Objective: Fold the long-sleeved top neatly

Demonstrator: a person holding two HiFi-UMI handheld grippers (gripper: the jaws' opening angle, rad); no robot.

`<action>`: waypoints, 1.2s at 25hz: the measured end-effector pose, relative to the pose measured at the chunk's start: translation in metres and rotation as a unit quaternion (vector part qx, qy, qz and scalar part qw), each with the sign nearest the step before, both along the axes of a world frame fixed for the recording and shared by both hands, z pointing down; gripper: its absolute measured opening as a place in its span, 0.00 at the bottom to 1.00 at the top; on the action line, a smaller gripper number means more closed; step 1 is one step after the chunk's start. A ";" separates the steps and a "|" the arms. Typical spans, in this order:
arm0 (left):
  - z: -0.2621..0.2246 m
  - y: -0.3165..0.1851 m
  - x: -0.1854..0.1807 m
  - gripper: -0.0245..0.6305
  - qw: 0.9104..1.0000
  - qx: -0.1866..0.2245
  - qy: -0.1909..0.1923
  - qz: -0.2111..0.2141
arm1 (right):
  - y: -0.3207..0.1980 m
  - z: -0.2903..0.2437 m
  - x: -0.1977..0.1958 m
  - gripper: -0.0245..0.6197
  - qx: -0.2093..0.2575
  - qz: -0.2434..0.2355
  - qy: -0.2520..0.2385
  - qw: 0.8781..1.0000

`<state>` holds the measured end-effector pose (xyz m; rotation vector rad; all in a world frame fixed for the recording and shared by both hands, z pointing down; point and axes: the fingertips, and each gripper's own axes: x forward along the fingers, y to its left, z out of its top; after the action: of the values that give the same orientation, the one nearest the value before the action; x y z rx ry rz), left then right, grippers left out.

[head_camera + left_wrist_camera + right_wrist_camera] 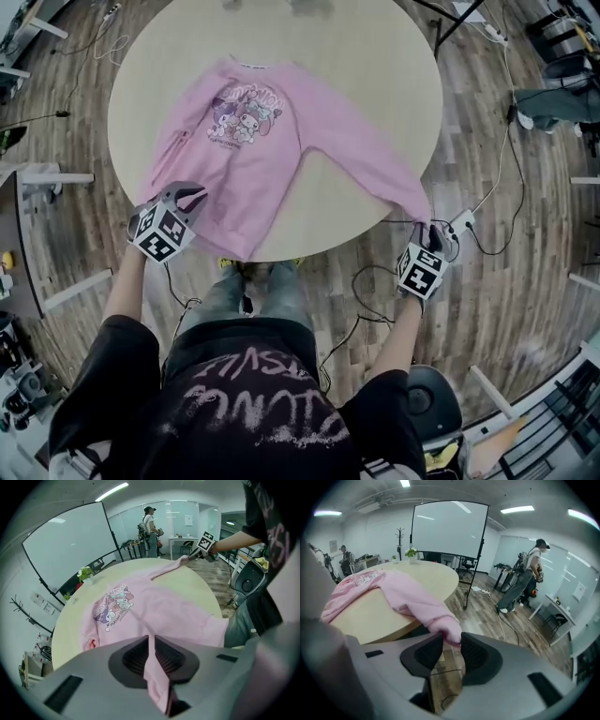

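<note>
Pink cotton long-sleeved top [246, 164] with a cartoon print on its chest lies face up on the round pale beige table [375, 66]. Its collar points to 12 o'clock and its hem hangs a little over the table edge at 6 o'clock. The garment fills the left half of the tabletop. One sleeve is bunched along the body at 9 o'clock. The other sleeve [361, 164] is drawn out straight toward 4 o'clock, and its cuff [446, 629] reaches past the table edge, above the wood-plank floor [525, 281].

The left gripper [187, 197] sits at 7 o'clock of the table, at the hem's corner. Its own view shows the jaws closed tight on a thin fold of the pink fabric, which runs down between the ribbed pads.

The right gripper [429, 234] is off the table at 4 o'clock, at the end of the stretched sleeve. Its jaws stand apart, and the rounded cuff sits just between their tips without being squeezed flat. Black cables [487, 239] lie on the floor near that gripper.
</note>
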<state>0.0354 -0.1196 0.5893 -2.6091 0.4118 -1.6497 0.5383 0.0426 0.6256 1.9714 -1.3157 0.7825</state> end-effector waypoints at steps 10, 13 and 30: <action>-0.013 -0.030 -0.066 0.12 0.998 0.050 0.015 -0.034 | 0.021 -0.008 -0.077 0.18 0.022 0.002 -0.007 1.000; -0.017 -0.032 -0.101 0.12 0.996 0.062 0.032 -0.053 | 0.014 -0.028 -0.120 0.10 0.042 -0.013 0.006 0.999; 0.035 0.009 -0.236 0.37 0.982 -0.105 0.156 -0.024 | -0.048 -0.019 -0.479 0.30 0.003 -0.169 -0.031 0.985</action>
<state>-0.2008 -0.1106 0.6246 -3.0519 0.3257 -1.3633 0.0596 -0.0057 0.6069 1.6766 -1.6350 0.6774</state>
